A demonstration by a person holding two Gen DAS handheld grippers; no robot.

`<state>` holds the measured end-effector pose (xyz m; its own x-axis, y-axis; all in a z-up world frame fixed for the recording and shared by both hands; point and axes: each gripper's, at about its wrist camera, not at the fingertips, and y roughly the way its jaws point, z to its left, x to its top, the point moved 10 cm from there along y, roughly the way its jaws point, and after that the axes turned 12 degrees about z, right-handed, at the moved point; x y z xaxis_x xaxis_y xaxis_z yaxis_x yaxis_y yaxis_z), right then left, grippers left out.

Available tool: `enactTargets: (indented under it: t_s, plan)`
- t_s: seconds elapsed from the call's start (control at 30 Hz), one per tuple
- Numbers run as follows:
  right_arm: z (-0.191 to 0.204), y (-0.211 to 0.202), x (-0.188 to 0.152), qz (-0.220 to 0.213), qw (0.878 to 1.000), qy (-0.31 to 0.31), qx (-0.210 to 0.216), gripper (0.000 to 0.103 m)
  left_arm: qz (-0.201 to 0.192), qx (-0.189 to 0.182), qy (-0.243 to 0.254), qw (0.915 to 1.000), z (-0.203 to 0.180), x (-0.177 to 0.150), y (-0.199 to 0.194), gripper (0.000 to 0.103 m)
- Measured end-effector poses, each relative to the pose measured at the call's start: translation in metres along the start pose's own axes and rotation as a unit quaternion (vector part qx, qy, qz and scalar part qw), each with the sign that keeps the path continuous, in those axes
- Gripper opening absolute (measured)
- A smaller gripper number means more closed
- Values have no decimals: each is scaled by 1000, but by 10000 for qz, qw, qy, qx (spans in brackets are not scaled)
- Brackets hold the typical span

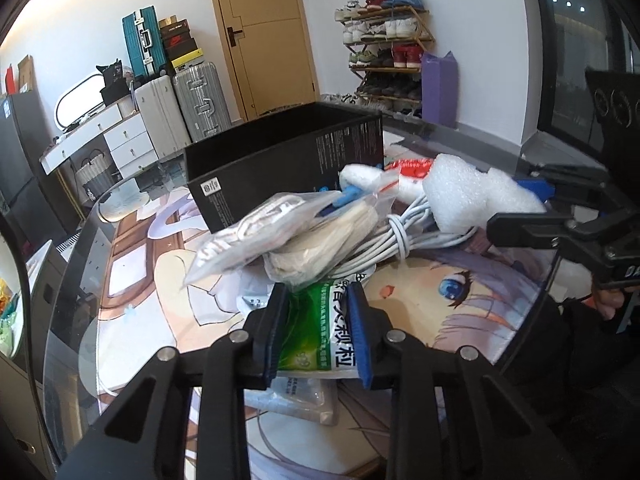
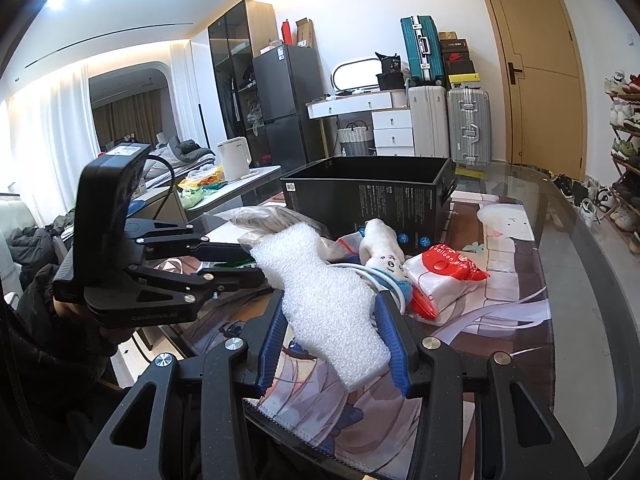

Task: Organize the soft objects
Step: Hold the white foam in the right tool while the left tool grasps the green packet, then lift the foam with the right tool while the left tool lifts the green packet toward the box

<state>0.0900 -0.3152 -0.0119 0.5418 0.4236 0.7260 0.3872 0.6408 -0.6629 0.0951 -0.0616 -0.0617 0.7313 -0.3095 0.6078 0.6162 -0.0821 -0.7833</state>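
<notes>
My left gripper [image 1: 318,300] is shut on a green and white packet [image 1: 320,336] at the near edge of the pile. My right gripper [image 2: 332,304] is shut on a white foam piece [image 2: 324,300], which also shows in the left wrist view [image 1: 472,196]. An open black box [image 1: 280,160] stands behind the pile, also in the right wrist view [image 2: 376,196]. The pile holds clear bags [image 1: 248,236], a coiled white cable [image 1: 400,240], a small white plush [image 2: 384,252] and a red and white packet [image 2: 444,276].
The pile lies on a printed anime mat [image 1: 440,300] on a glass table [image 2: 580,264]. Suitcases [image 2: 448,116], a door [image 1: 264,32] and a shoe rack [image 1: 388,52] stand behind. The left gripper's body [image 2: 132,256] is at the left of the right wrist view.
</notes>
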Motion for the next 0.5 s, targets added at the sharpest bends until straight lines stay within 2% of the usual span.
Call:
enactTargets:
  t_s: [0.5]
  plan:
    - [-6,-4,4,-100,9999,75,-72,45,-355,-14,-314,9989,19,-2,-41,27]
